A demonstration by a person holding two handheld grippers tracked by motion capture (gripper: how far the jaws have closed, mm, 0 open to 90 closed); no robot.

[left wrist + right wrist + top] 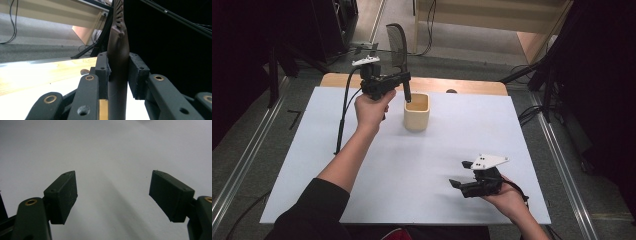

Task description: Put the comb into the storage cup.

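Note:
My left gripper (404,78) is shut on the handle of a black slotted spatula (396,42), which stands upright with its head up. The handle's lower end hangs at the rim of a cream square cup (417,113) in the middle of the white table (437,145). In the left gripper view the pads (103,70) clamp the dark handle (117,85) from both sides, and the slotted head (119,15) rises above them. My right gripper (460,174) rests low near the table's front right, open, its jaws wide apart (113,192) over bare white surface.
A strip of wooden tabletop (462,86) runs behind the white sheet. Black stands (547,75) and cables (430,30) crowd the floor behind and at both sides. The left gripper's cable (343,115) trails down to the table's left part.

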